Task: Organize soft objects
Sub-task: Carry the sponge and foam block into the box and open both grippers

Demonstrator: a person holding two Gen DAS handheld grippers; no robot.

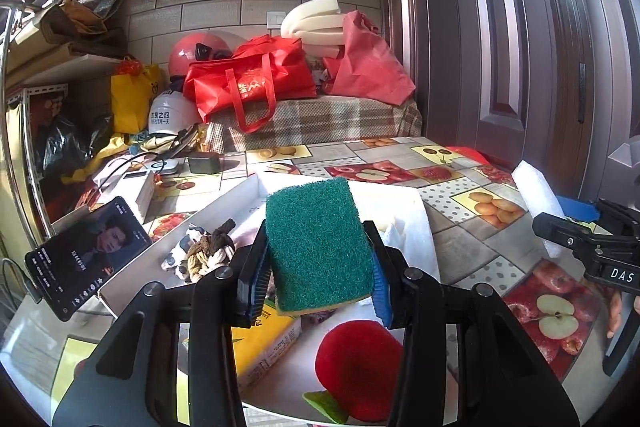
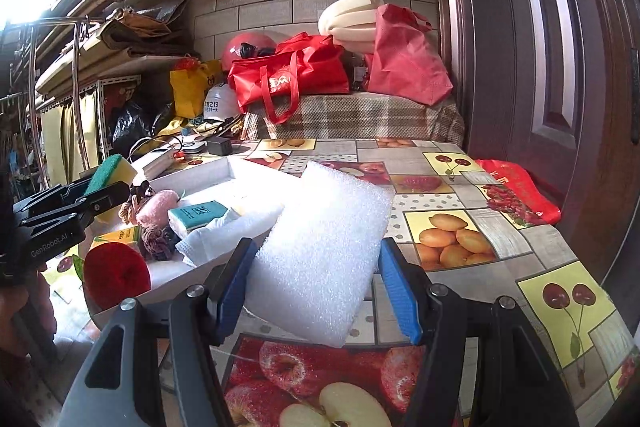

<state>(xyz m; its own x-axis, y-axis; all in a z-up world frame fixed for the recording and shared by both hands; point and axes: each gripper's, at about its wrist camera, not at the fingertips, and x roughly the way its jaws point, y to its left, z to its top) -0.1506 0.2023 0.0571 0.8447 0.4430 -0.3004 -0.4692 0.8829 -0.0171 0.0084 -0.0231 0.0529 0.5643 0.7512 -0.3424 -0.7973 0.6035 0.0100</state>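
Green sponge [image 1: 318, 245] in left jaws above cluttered white tray [image 1: 224, 205], white foam [image 2: 324, 251] gripped by right jaws

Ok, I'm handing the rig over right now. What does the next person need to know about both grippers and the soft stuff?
Left gripper: shut on the green scouring sponge, held above the white tray.
Right gripper: shut on the white foam pad, over the fruit-print tablecloth beside the tray.
In the tray: red plush apple, pink cloth, face mask, tissue pack.
Left: set down the sponge and foam pad.
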